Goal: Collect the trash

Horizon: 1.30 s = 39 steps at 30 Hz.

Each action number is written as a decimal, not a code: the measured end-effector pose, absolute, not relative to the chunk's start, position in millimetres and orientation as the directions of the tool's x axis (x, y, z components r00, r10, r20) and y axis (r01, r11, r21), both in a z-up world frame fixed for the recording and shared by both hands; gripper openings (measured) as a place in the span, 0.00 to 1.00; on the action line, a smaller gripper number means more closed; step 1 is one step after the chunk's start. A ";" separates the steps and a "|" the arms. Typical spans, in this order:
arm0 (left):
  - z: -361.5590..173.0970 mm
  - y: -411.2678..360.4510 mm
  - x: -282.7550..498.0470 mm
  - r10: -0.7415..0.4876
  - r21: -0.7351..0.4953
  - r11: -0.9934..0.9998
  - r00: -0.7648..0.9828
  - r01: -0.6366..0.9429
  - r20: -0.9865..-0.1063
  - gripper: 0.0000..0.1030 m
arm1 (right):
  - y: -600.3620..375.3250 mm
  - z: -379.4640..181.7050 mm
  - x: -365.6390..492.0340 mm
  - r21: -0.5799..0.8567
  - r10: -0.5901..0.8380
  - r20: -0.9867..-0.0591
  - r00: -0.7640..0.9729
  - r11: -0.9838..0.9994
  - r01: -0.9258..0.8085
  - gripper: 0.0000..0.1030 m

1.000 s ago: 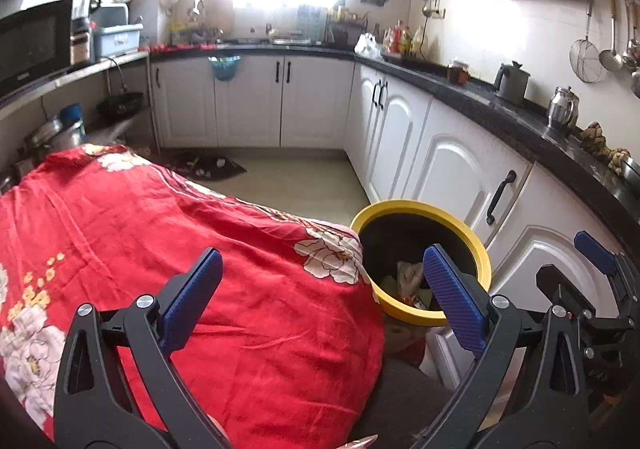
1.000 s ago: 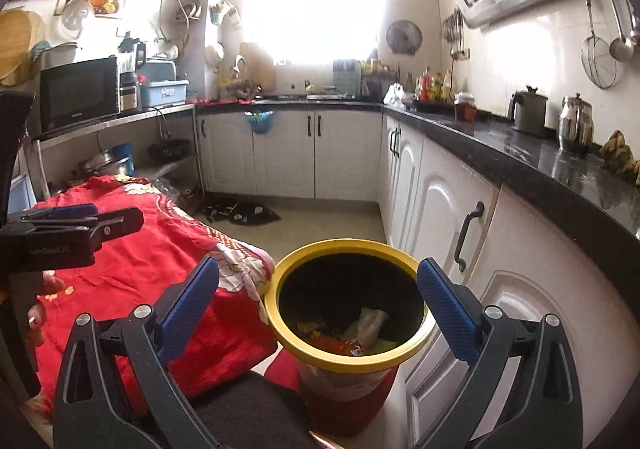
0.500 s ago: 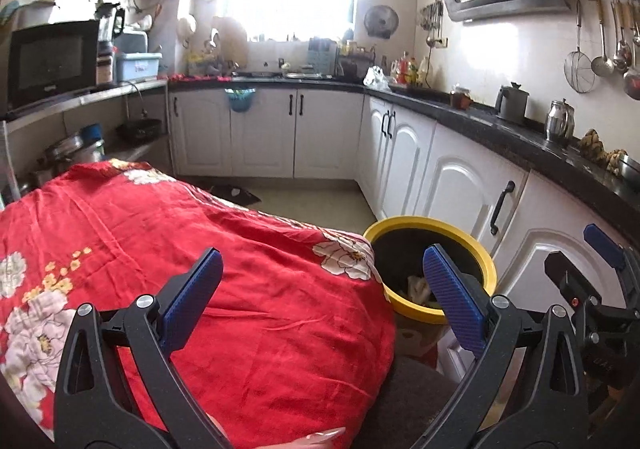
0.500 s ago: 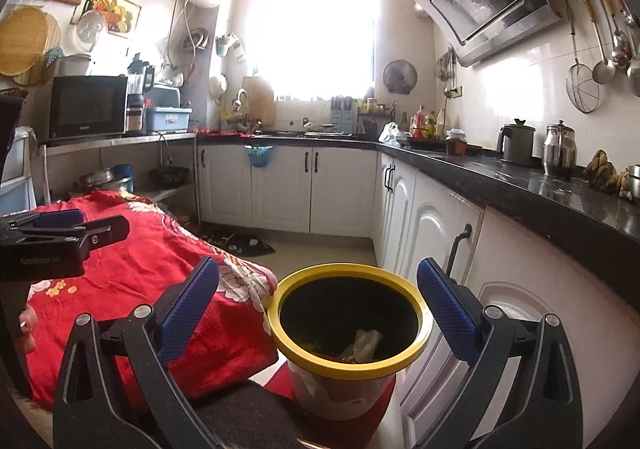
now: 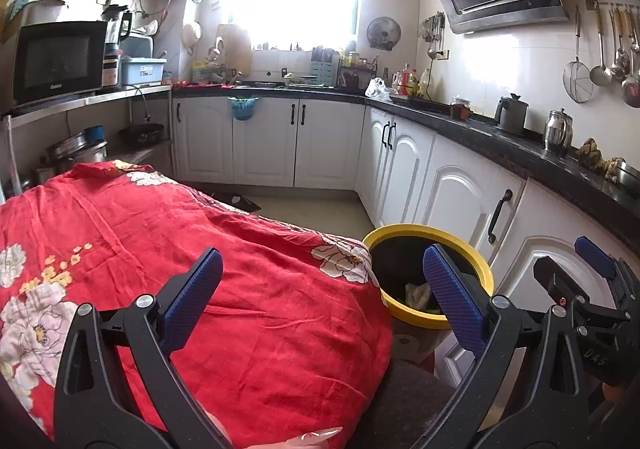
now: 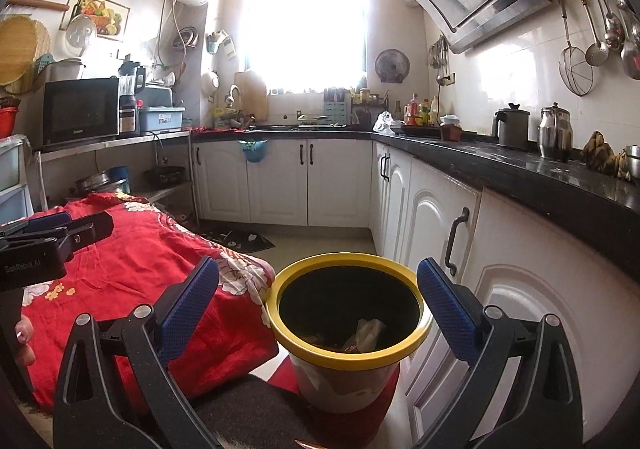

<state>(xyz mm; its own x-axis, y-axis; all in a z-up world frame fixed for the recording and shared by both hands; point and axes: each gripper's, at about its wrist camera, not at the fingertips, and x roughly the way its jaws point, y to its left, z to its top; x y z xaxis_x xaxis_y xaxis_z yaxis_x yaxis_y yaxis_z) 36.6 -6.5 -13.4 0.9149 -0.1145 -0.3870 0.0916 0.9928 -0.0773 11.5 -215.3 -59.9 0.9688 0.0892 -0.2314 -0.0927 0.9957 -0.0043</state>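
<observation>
1. The trash bin [image 6: 348,333], a round pail with a yellow rim and a dark inside, stands on the floor just beside the white cabinet doors [image 6: 436,217] on its right and touching the hanging edge of the red floral cloth [image 6: 140,269] on its left.
2. Crumpled trash [image 6: 366,333] lies at the bottom of the bin: a pale wrapper and some darker scraps.
3. The right tool [image 6: 318,305] hangs above the bin with its blue-padded fingers spread wide on either side of the rim, gripping nothing.
4. The left tool [image 5: 320,297] is likewise released and empty; it sits over the near end of the red cloth, with the bin [image 5: 428,277] showing behind its right finger.
5. In the right wrist view, the left tool's body appears at the left edge above the cloth, with fingertips of a hand [image 6: 24,341] below it.
6. The red cloth covers a raised, rounded surface that fills the left of both views.
7. A dark counter [image 6: 520,169] runs along the right wall and carries a kettle [image 6: 512,125] and a metal pot [image 6: 554,131].
</observation>
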 end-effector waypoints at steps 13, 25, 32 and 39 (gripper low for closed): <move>-14.1 -8.6 36.5 -0.114 -0.073 0.993 0.913 0.093 -0.391 0.90 | -216.3 -62.2 12.2 -0.004 0.088 -0.236 0.968 0.996 -0.092 0.94; -15.5 -8.8 37.1 -0.114 -0.074 0.993 0.914 0.092 -0.390 0.90 | -217.1 -61.7 12.9 -0.004 0.088 -0.236 0.968 0.996 -0.092 0.94; -16.6 -8.1 37.2 -0.115 -0.074 0.993 0.914 0.093 -0.390 0.90 | -217.2 -63.7 13.9 -0.005 0.089 -0.238 0.967 0.996 -0.093 0.94; -16.7 -8.9 37.0 -0.114 -0.072 0.993 0.913 0.093 -0.391 0.90 | -216.0 -64.5 13.5 -0.006 0.088 -0.239 0.967 0.996 -0.092 0.94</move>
